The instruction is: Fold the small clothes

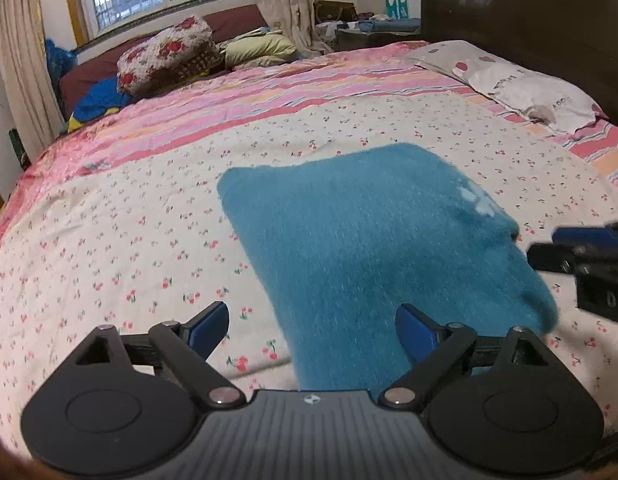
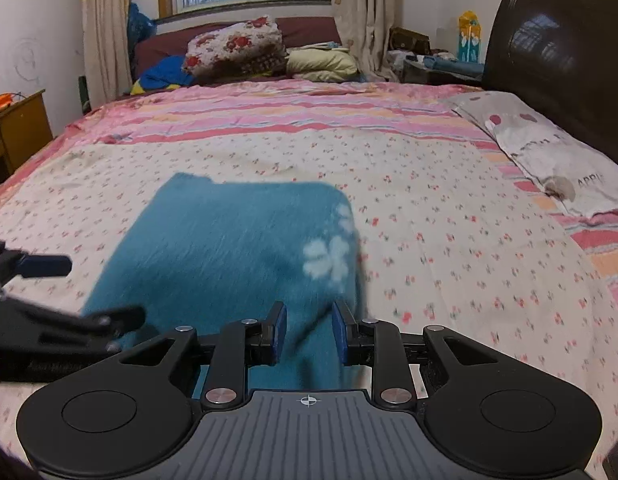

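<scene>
A teal fuzzy garment (image 1: 373, 240) with white paw prints lies folded on the flowered bedspread (image 1: 109, 220); it also shows in the right wrist view (image 2: 229, 248). My left gripper (image 1: 313, 328) is wide open over the garment's near left edge, holding nothing. My right gripper (image 2: 309, 332) is partly open, its blue pads either side of the garment's near right edge, with a visible gap. The right gripper shows at the right edge of the left wrist view (image 1: 581, 248); the left gripper shows at the left of the right wrist view (image 2: 49, 300).
A grey pillow (image 2: 549, 148) lies by the dark headboard (image 2: 561, 52) on the right. Folded quilts (image 2: 237, 48) and bedding sit at the far side under the window. A wooden nightstand (image 2: 17, 128) stands at left.
</scene>
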Tool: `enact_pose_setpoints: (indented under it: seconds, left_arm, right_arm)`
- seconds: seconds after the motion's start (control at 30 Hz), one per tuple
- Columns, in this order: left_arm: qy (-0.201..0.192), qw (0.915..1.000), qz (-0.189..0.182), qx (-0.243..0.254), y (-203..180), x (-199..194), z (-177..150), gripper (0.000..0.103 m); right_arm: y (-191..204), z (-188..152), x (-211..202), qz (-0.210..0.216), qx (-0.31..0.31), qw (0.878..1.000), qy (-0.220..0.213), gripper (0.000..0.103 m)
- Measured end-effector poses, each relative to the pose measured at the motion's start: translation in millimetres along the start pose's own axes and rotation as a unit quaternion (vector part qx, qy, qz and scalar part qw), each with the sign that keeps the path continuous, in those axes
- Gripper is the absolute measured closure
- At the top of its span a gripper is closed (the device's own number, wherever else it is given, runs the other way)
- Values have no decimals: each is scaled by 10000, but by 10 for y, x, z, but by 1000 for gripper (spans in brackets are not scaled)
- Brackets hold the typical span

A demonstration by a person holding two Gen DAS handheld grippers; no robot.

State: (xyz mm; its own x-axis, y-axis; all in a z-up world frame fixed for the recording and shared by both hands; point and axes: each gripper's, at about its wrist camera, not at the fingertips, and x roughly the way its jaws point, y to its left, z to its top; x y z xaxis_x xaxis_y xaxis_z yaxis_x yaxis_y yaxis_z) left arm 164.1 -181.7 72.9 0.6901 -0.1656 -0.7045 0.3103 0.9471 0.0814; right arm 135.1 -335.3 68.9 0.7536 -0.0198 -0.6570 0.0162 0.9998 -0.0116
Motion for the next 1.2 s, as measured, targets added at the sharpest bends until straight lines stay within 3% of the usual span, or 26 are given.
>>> enact_pose_setpoints:
  seconds: [0.37, 0.53, 1.2]
  left_arm:
    - [134, 9992, 13, -365, -13, -201, -288, 6]
    - [169, 9993, 95, -313, -59, -272, -406, 6]
    - [183, 9993, 11, -324, -79, -541, -673, 6]
  right_arm:
    - [109, -290, -267, 179, 268, 9993, 199, 76]
    - [180, -422, -352, 257, 479, 9982, 246, 71]
    - [415, -739, -552, 325, 787, 9956, 383, 67]
